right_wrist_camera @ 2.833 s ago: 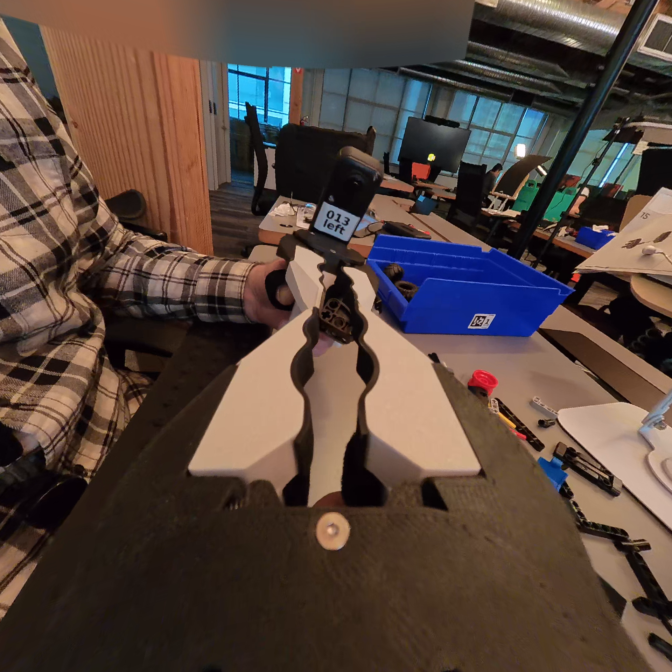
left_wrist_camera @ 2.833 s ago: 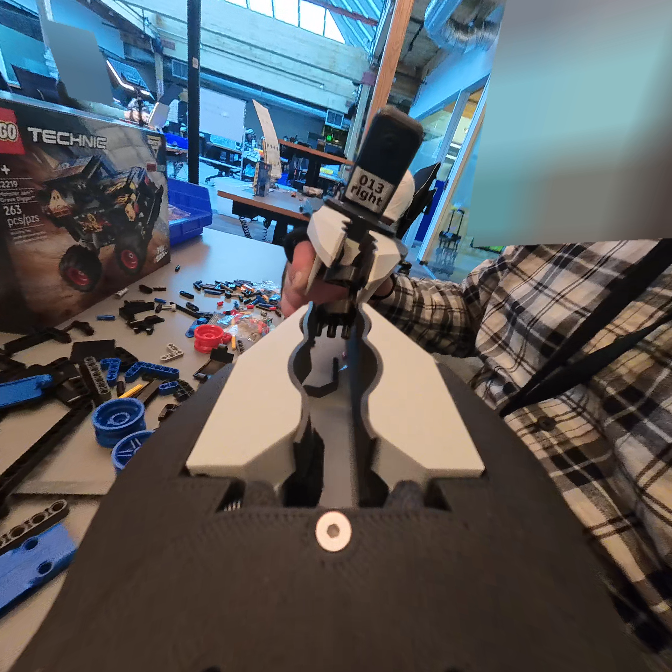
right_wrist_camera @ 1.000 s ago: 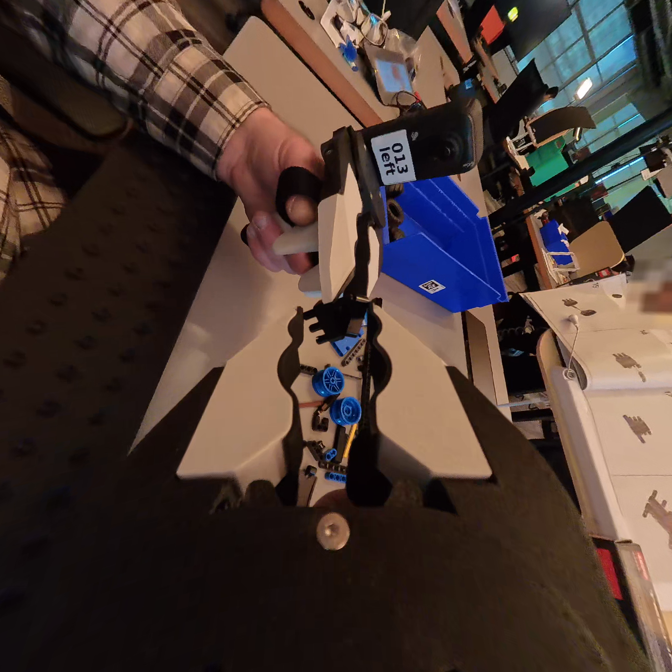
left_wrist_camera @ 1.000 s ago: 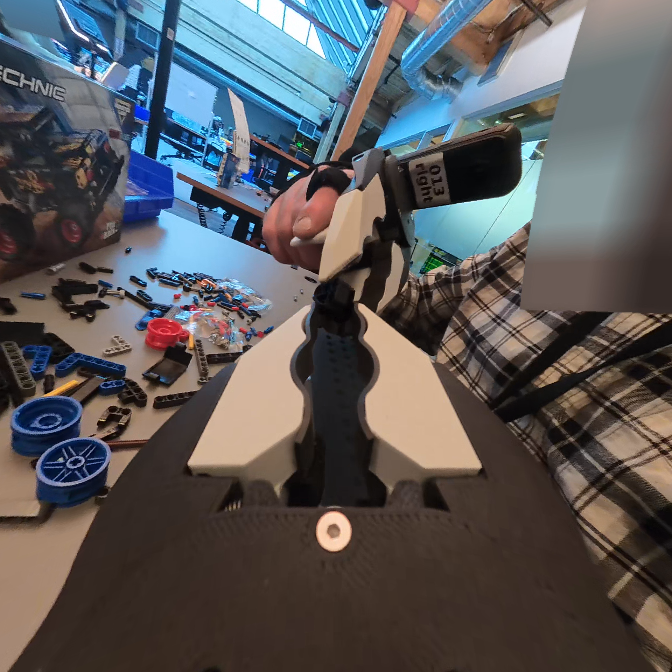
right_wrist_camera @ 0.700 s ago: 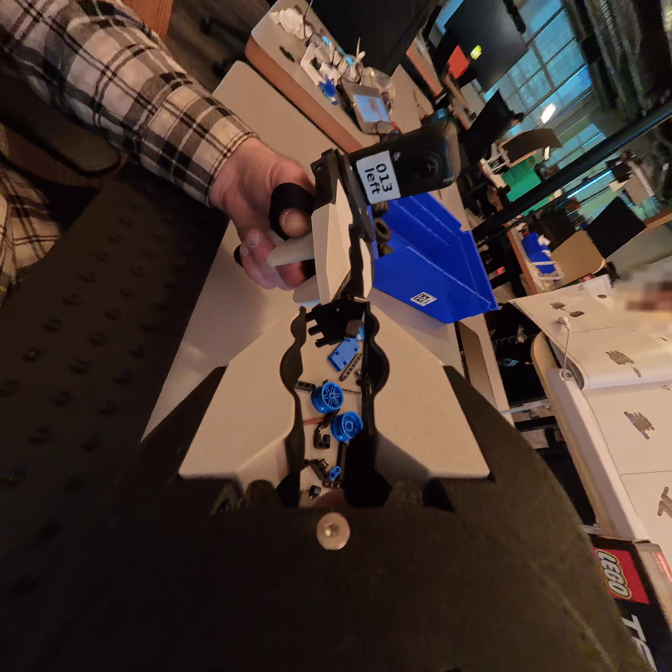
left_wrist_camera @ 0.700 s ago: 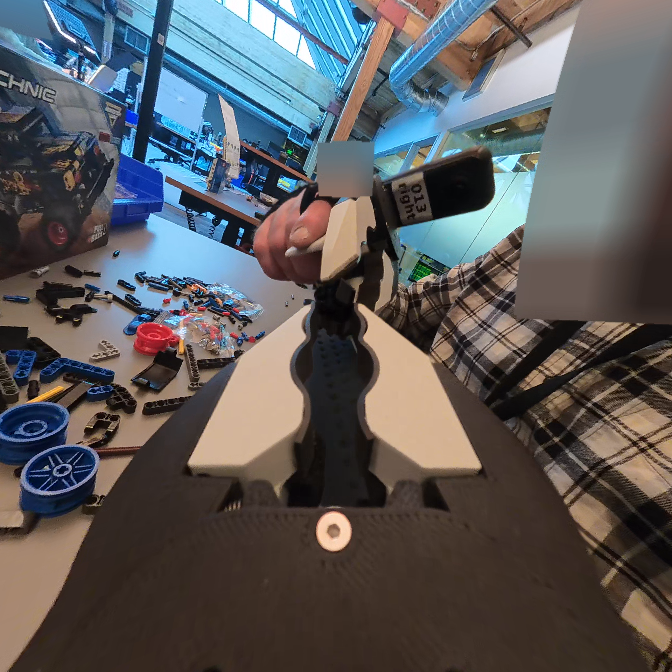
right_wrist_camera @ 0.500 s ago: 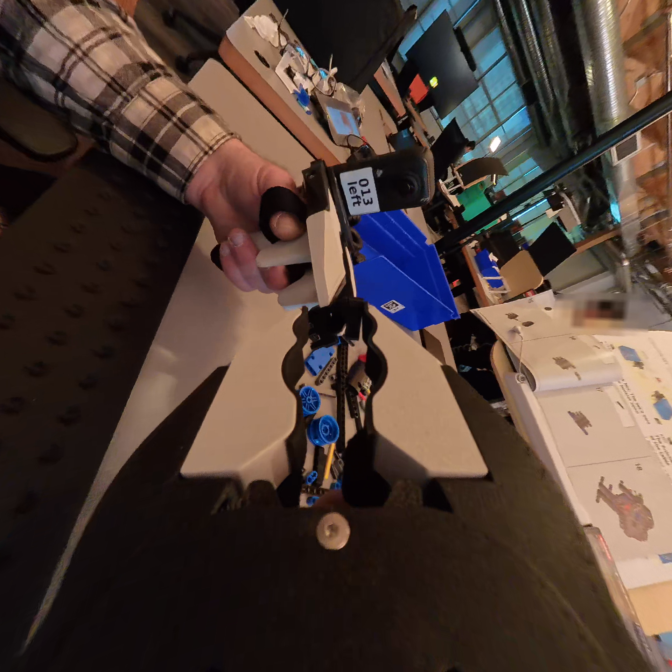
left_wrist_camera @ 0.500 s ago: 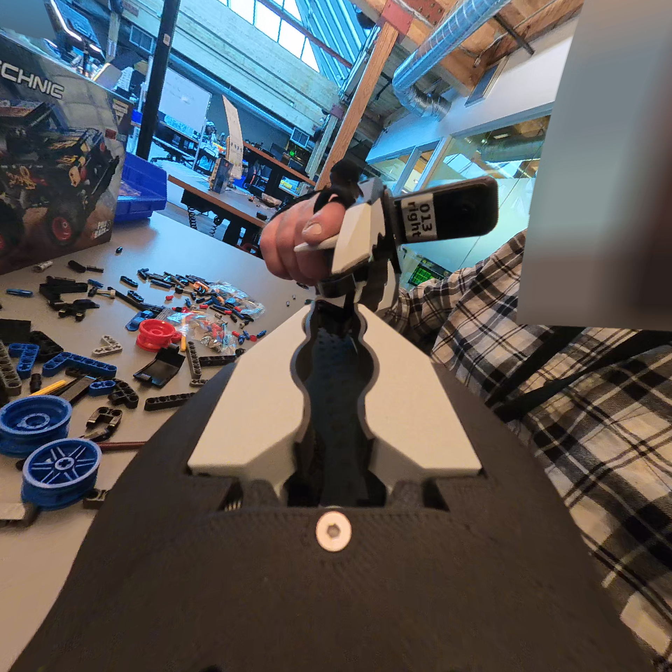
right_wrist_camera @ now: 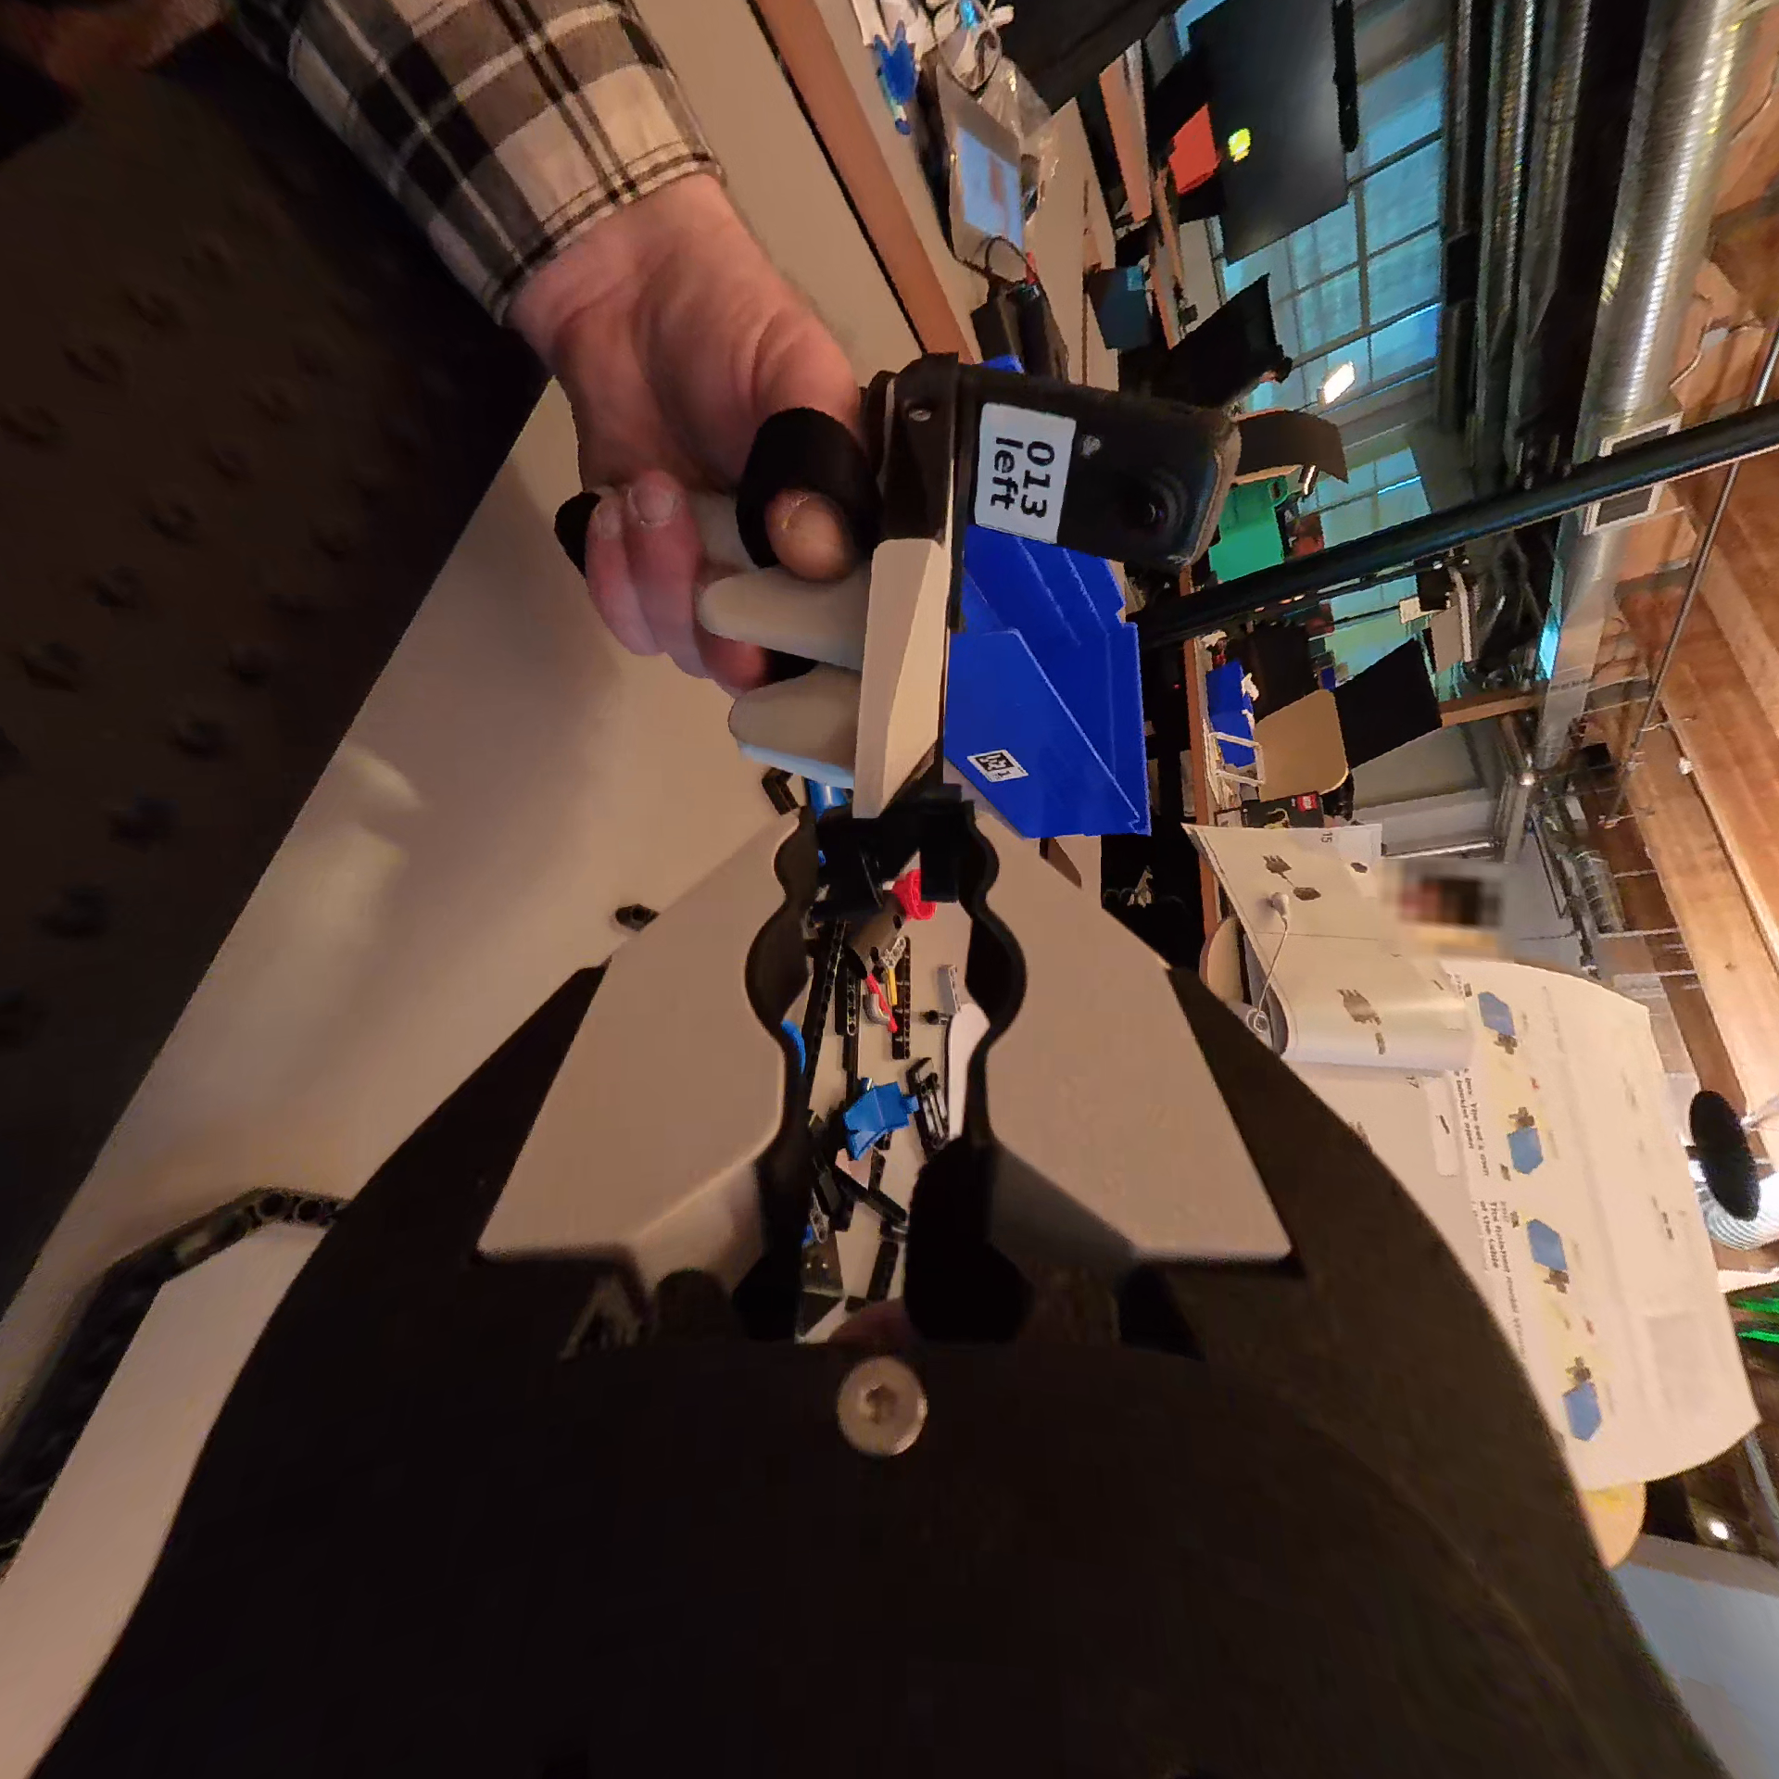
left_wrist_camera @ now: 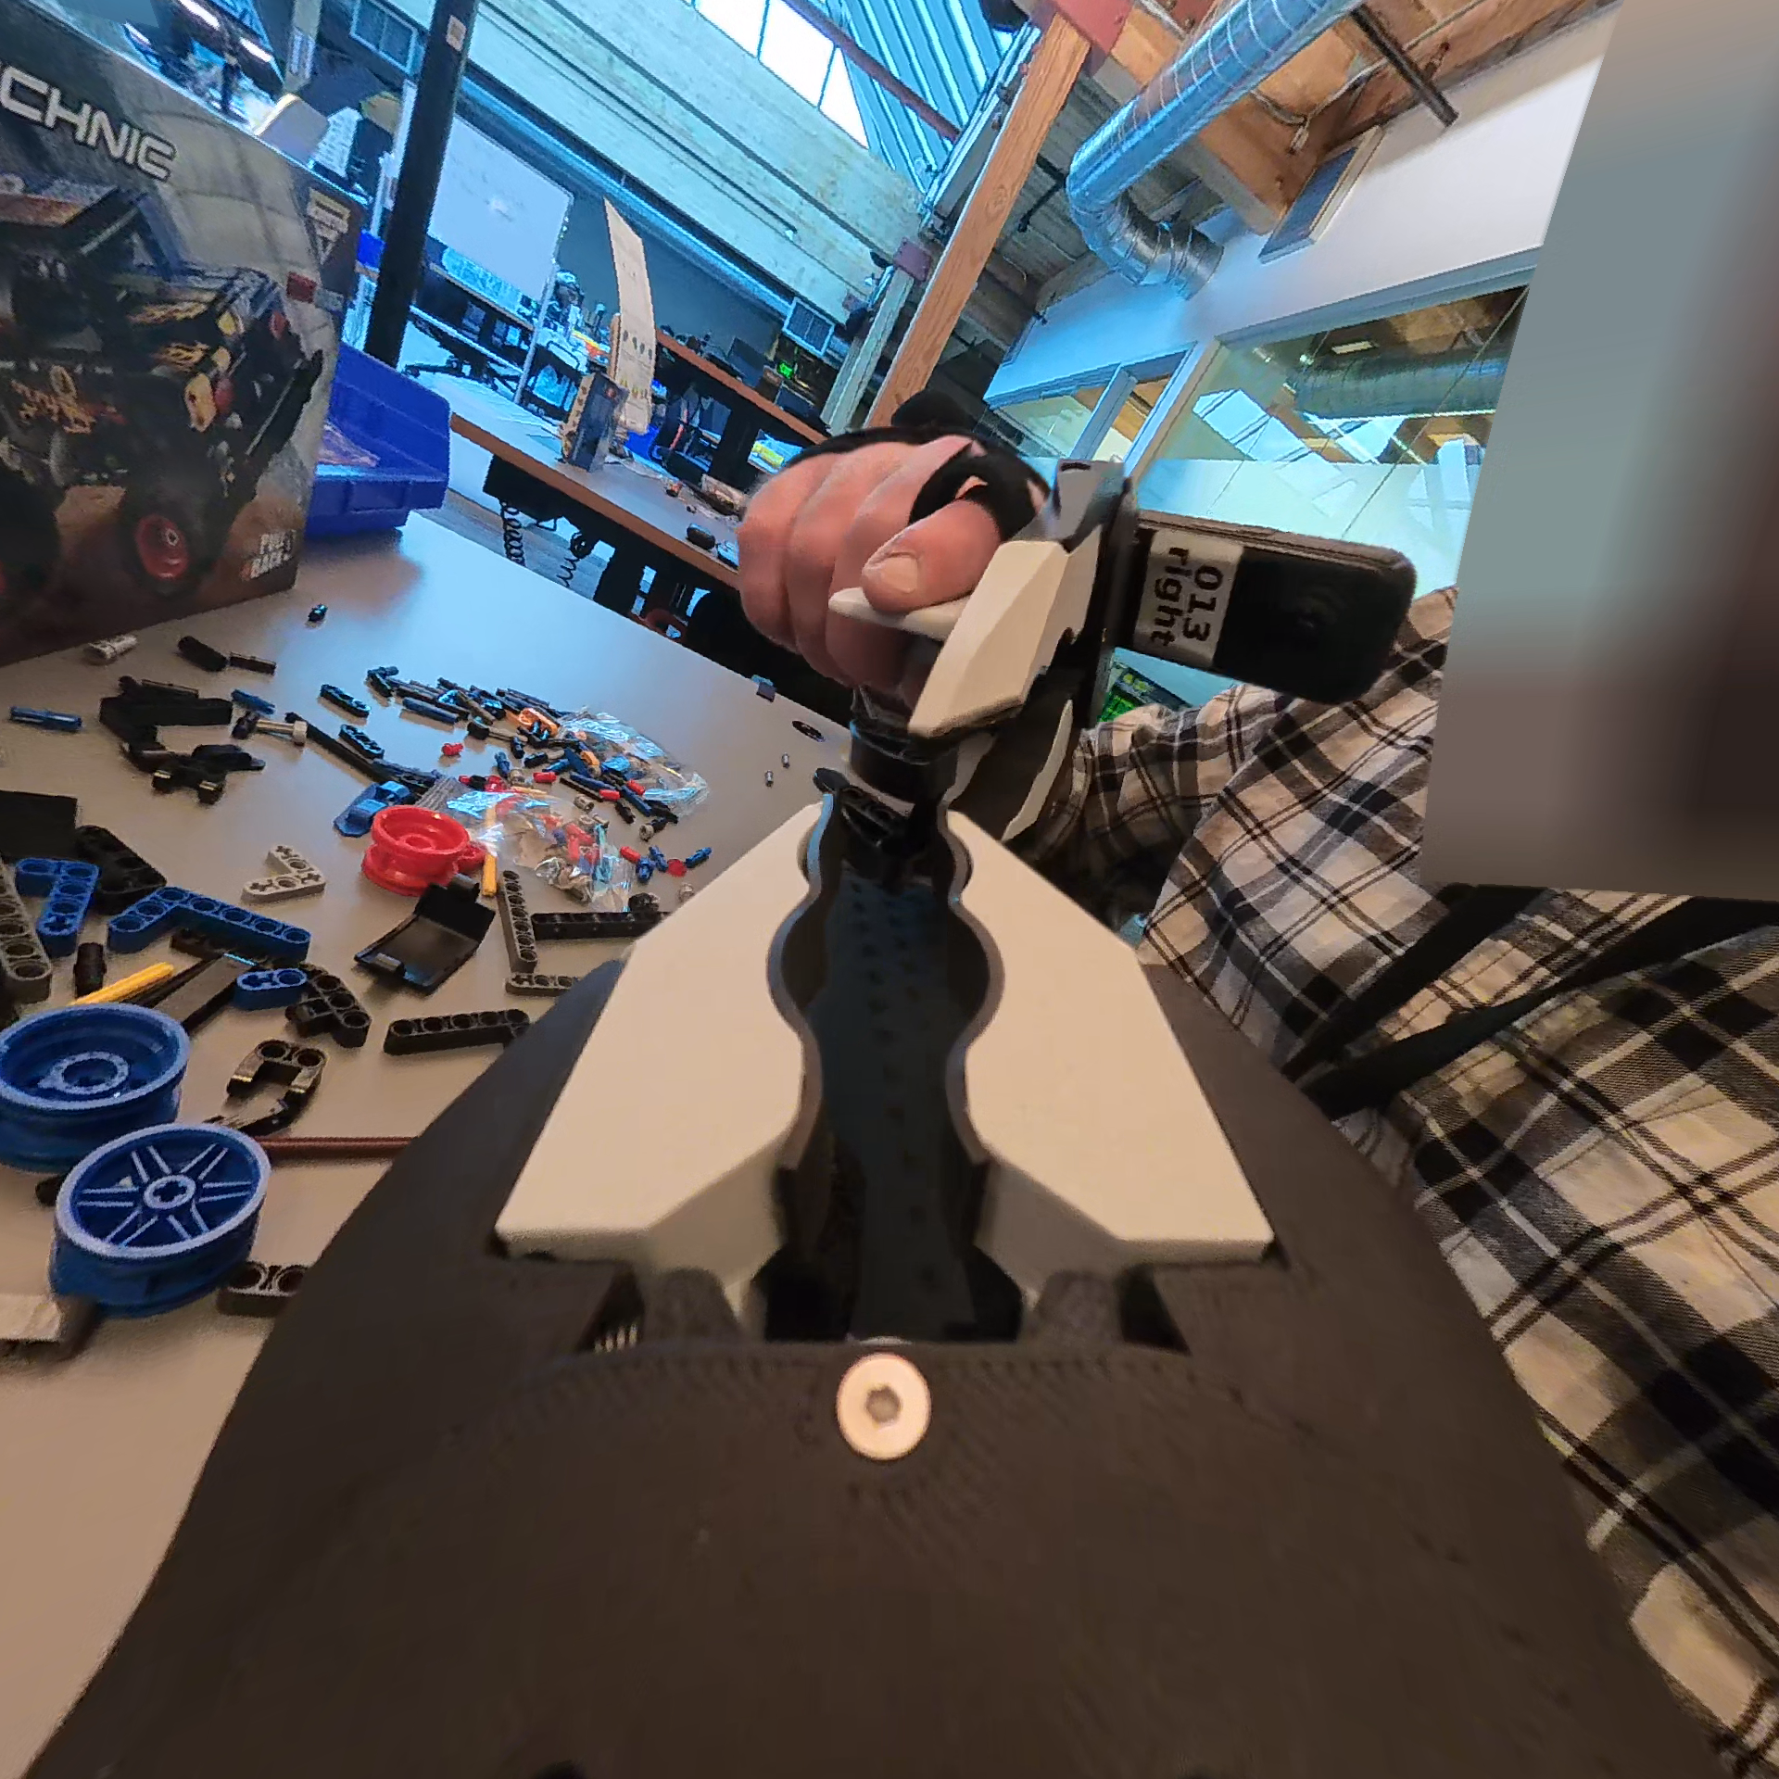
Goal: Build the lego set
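Note:
A small black Lego assembly [left_wrist_camera: 869, 816] sits between the tips of both grippers, held in the air above the table edge. My left gripper [left_wrist_camera: 881, 823] is shut on it from below. My right gripper [left_wrist_camera: 897, 760] comes in from above, rolled onto its side, and meets it tip to tip. In the right wrist view the black assembly [right_wrist_camera: 871, 862] is clamped at my right gripper [right_wrist_camera: 890, 847] tips, and the left gripper [right_wrist_camera: 910, 804] reaches down onto it. I cannot tell whether it is one piece or two pressed together.
Loose Lego parts lie on the grey table [left_wrist_camera: 539, 616]: two blue wheels [left_wrist_camera: 159, 1213], a red wheel [left_wrist_camera: 419, 847], beams and a bag of small parts [left_wrist_camera: 578, 770]. The set's box [left_wrist_camera: 144, 337] stands far left. A blue bin [right_wrist_camera: 1040, 712] and open instruction booklet [right_wrist_camera: 1444, 1059] lie beyond. Both grippers' tips are close together, under 4 cm apart.
The right gripper has rolled further onto its side and now looks down at the table parts. Both grippers have stayed tip to tip on the black assembly.

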`<state>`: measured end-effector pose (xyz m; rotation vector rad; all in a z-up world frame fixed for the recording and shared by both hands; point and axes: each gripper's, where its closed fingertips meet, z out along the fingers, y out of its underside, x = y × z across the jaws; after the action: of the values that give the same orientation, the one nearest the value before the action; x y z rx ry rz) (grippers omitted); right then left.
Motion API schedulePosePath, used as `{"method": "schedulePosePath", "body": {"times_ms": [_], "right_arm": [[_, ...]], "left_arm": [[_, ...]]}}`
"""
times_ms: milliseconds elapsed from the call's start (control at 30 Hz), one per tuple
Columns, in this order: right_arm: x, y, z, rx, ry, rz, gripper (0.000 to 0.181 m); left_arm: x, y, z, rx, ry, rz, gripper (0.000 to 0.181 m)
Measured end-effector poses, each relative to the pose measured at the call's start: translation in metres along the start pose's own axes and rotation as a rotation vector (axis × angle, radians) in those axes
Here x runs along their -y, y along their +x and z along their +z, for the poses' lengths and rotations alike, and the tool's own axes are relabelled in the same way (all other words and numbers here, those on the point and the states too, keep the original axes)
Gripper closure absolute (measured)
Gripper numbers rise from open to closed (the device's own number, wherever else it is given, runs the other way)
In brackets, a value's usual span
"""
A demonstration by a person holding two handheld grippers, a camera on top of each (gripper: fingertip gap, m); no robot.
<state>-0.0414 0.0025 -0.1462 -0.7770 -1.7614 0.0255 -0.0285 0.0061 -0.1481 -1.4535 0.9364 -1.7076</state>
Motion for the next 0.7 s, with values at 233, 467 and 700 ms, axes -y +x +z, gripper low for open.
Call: {"method": "schedulePosePath", "body": {"times_ms": [233,467,700], "right_arm": [[-0.006,-0.005,0.003,0.034,-0.065,-0.064,0.156],[-0.009,-0.007,0.004,0.037,-0.093,-0.126,0.154],[-0.018,-0.016,0.005,0.065,-0.112,-0.096,0.155]], "left_arm": [[-0.004,-0.007,0.0,0.031,-0.022,-0.011,0.166],[-0.008,-0.012,0.002,0.035,-0.047,-0.051,0.167],[-0.017,-0.02,0.004,0.066,-0.101,-0.067,0.168]]}}
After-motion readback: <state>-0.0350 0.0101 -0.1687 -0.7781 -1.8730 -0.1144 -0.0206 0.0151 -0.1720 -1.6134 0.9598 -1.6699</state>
